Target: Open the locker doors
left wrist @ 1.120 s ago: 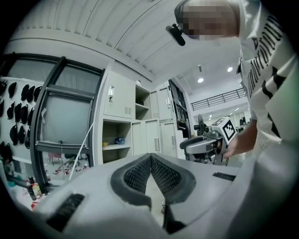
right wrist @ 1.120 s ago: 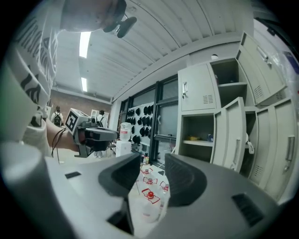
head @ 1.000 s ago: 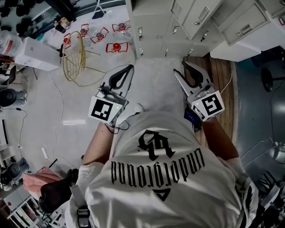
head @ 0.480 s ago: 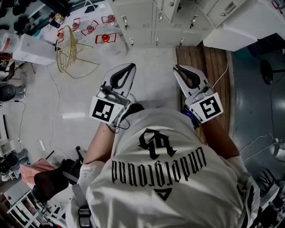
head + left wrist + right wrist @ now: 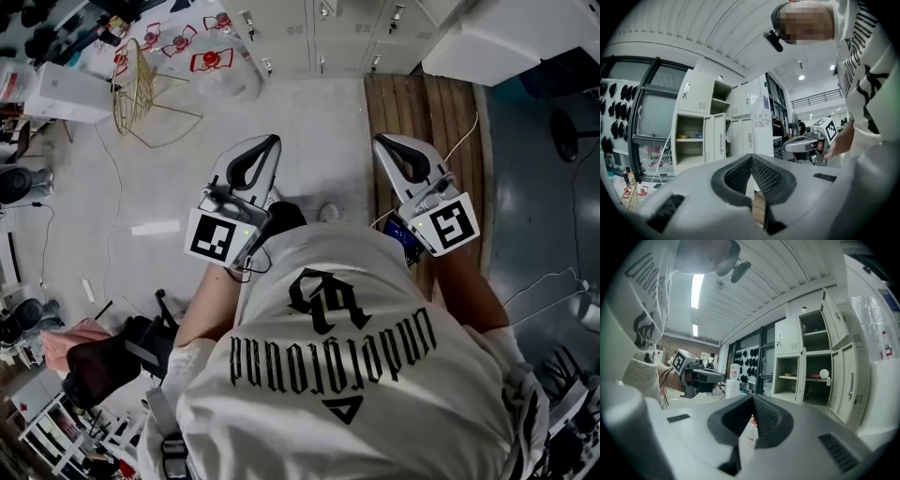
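The pale grey lockers [image 5: 309,33] stand ahead of me, at the top edge of the head view. In the left gripper view the locker bank [image 5: 715,133] has several doors swung open on shelved compartments; the right gripper view shows the same open lockers [image 5: 811,366]. My left gripper [image 5: 275,141] is held out at waist height, shut and empty, its tips [image 5: 751,157] meeting. My right gripper [image 5: 379,142] is level with it, also shut with nothing between the jaws [image 5: 752,397]. Neither touches a locker. Each gripper shows in the other's view: the right gripper [image 5: 806,143] and the left gripper [image 5: 701,376].
A strip of wooden flooring [image 5: 422,103] runs under my right gripper toward the lockers. A gold wire frame [image 5: 141,89], red items [image 5: 211,61] and a white box [image 5: 66,94] lie on the floor at the left. A white unit [image 5: 506,37] stands at the right.
The lockers have slid toward the top of the head view, so I have backed away from them. The right gripper's jaws have come together. Both grippers stay held out in front.
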### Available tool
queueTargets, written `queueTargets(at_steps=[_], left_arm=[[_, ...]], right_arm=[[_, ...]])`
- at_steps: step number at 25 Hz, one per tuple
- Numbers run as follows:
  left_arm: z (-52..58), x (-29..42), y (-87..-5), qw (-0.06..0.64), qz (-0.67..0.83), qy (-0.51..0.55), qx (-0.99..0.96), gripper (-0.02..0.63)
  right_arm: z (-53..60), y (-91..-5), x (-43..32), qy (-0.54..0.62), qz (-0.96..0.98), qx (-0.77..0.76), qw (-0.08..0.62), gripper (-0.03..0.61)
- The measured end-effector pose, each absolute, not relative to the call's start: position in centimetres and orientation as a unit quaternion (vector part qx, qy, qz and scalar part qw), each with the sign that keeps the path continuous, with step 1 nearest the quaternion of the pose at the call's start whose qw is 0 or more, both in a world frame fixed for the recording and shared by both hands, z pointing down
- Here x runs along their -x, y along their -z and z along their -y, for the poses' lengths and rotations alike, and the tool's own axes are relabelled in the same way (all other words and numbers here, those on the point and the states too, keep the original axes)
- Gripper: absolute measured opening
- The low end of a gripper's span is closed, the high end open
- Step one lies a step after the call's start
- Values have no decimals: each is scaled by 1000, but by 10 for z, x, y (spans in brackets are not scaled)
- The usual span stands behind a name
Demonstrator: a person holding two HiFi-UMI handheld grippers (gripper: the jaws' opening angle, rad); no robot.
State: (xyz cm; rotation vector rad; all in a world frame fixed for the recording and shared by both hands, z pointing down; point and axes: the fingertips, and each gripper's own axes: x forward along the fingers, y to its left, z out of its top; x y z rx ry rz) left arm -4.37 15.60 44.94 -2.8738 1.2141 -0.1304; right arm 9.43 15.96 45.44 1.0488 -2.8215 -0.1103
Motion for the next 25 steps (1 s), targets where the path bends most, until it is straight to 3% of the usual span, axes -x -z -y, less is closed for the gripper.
queueTargets(at_steps=[25], left_arm=[[-206,89,-437,19,-419,37,907,8]], right_arm=[[-204,-443,-80,64,937,-335,71,5]])
